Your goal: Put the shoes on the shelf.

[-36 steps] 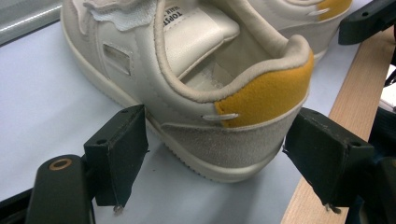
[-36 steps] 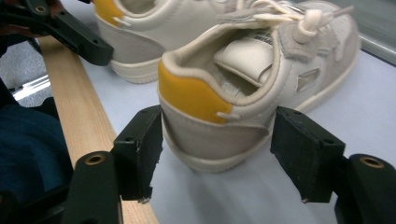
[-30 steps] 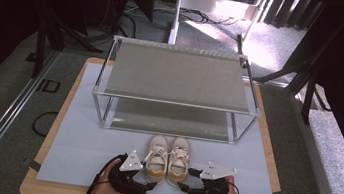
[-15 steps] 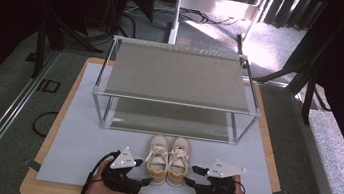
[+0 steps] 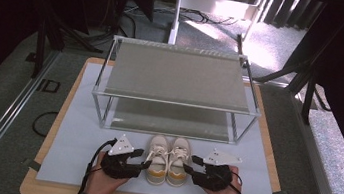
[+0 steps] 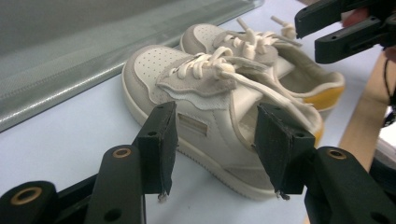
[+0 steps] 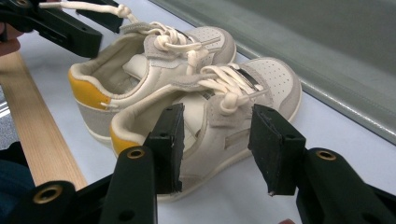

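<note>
Sneakers, a small cream pair with yellow heels, stand side by side at the near middle of the pale blue surface, toes toward 12 o'clock, just short of the two-tier mesh shoe rack. The left gripper comes in from 9 o'clock and the right gripper from 3 o'clock, each aimed at the outer flank of its nearer shoe. Both sets of jaws have just been closing; in the gripper views the left shoe and the right shoe lie beyond the pads, which stand apart and press on nothing (whether a collar edge has slipped between them cannot be told). The step in hand appears to be the grasp. The next move likely calls for each pair of pads to straddle a shoe's side wall and pinch before any lift toward the rack at 12 o'clock. A wooden board carries the surface; grey carpet, dark stands and loose cables ring it.
</note>
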### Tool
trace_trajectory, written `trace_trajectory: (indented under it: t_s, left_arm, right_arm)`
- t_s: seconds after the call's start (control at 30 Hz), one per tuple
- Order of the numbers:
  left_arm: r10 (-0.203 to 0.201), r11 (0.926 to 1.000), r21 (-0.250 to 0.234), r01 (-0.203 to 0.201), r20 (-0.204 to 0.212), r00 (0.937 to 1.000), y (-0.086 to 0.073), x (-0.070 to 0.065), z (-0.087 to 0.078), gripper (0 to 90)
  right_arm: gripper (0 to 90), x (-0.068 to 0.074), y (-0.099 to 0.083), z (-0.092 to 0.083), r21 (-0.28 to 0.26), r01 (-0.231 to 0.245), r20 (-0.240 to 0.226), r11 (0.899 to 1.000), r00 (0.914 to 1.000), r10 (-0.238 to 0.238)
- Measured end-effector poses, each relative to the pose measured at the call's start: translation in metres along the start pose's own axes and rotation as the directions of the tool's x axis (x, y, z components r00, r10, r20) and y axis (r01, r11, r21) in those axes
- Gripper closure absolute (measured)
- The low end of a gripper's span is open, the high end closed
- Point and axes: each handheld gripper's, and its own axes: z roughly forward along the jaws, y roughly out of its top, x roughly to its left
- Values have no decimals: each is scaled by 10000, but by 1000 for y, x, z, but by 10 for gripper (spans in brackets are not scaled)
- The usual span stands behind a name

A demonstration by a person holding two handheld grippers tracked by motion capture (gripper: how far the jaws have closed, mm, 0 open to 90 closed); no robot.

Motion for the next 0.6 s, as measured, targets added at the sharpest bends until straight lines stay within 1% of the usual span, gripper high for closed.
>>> trace_trajectory:
  t_s: [0.03,0.1,0.17,0.3,0.33,0.43,0.47,0.53,0.6]
  left_arm:
    - [17,10000,61,-17,-70,10000,1,0,2,491]
    - [-17,9998,176,21,-240,9997,3,0,6,492]
    - [-66,9996,258,72,-225,9997,4,1,10,492]
    - [-114,9994,313,123,-289,9995,5,1,13,492]
    - [-125,9992,372,135,-281,9995,6,1,15,495]
    - [-152,9991,394,164,-291,9995,6,1,17,505]
    - [-137,9987,477,152,-305,9994,6,0,19,505]
    - [-152,9984,530,169,-324,9994,6,0,21,507]
    - [-218,9980,581,233,-262,9994,6,0,23,506]
  right_arm:
    - [555,0,1,1,34,-30,21,10000,10000,29]
    - [562,1,2,3,162,-13,225,9999,9997,10]
    - [566,2,3,5,210,-35,245,9998,9997,30]
    - [571,1,3,10,402,-257,349,9989,9991,243]
    - [569,2,3,12,502,-278,433,9984,9987,256]
    - [571,2,3,14,545,-243,422,9982,9989,220]
    - [572,3,2,14,572,-256,418,9980,9989,232]
    - [574,3,2,17,705,-458,301,9965,9986,438]
    - [574,3,3,17,796,-554,359,9953,9980,526]
